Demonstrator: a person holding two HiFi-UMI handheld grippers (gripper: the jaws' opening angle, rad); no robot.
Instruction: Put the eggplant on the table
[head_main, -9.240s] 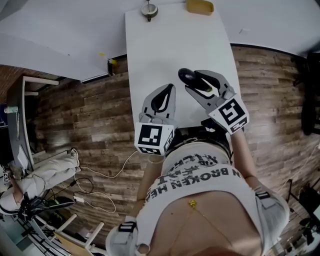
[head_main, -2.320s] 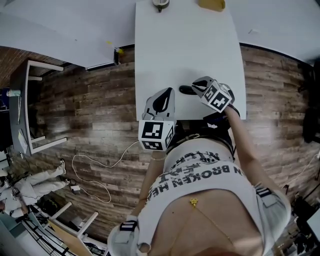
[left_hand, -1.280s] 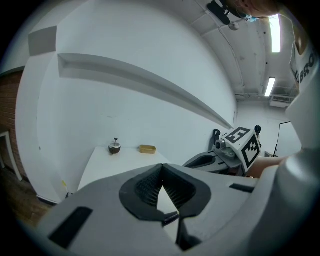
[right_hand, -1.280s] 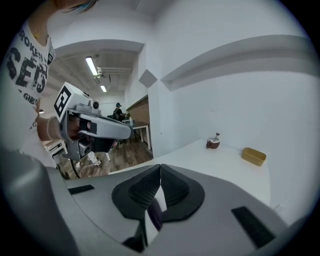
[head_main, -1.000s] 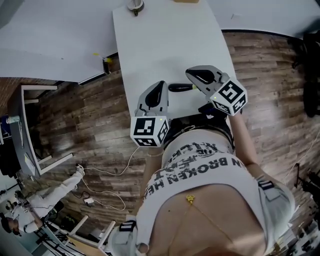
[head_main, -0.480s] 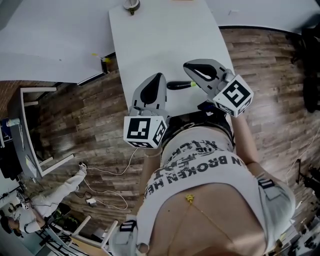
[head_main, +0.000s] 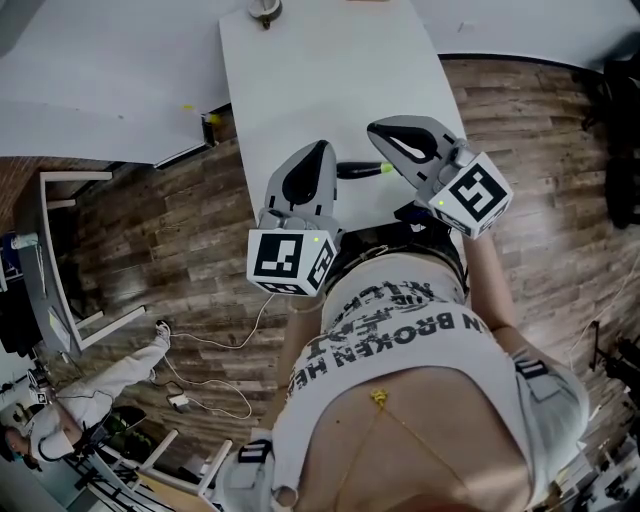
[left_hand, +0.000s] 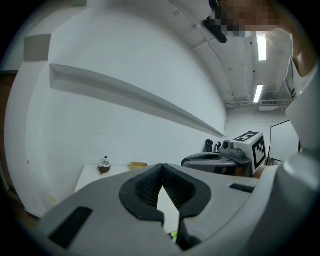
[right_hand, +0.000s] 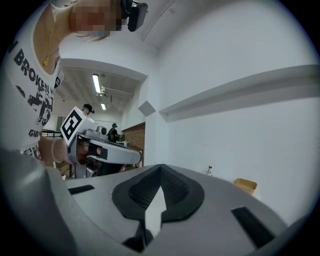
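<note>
Head view: left tongs (head_main: 321, 150) hang above the near part of the worktop (head_main: 320, 80), tips together, nothing clamped; the left gripper view agrees, the pads meeting at the tip.

Just right of them the eggplant (head_main: 355, 171) lies flat on the worktop, near its near edge, green stem (head_main: 383, 168) pointing right. It touches neither tool. Task looks done, as a judgement.

Right tongs (head_main: 376, 131) sit above and just right of the eggplant, also closed and empty.

Risks from here:
- The eggplant lies between the two tools. A low sideways sweep of either one could clip it.
- Its body is rounded, so a nudge toward the near side may roll it off onto the wood floor (head_main: 150, 200).
- The near edge is partly hidden by the tools, so the margin cannot be judged well.
</note>
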